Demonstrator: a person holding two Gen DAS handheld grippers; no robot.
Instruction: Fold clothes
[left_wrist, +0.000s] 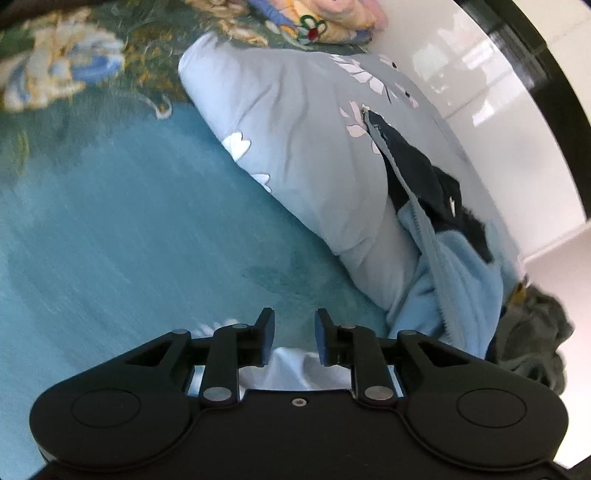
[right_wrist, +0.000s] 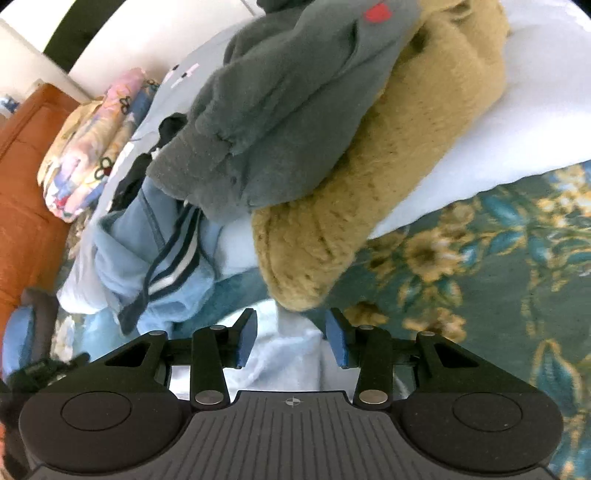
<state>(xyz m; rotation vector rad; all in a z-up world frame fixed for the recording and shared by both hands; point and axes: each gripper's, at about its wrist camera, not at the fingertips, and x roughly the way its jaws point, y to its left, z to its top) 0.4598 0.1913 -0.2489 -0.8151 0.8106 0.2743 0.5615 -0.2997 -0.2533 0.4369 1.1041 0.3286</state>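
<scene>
Fleecy clothes lie heaped on the bed ahead of both grippers: a grey garment (right_wrist: 280, 122) over a tan one (right_wrist: 373, 192), pale blue fleece (left_wrist: 458, 284) beside them. Left gripper (left_wrist: 294, 341) and right gripper (right_wrist: 290, 338) hover with jaws apart, empty. Picking a garment seems the step; next, one must close on an edge.

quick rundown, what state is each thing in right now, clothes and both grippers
left gripper: open, empty
right gripper: open, empty
light blue jacket: crumpled, unfolded
grey fleece: heaped on the tan fleece
tan fleece: bunched, unfolded
floral blanket: folded
</scene>
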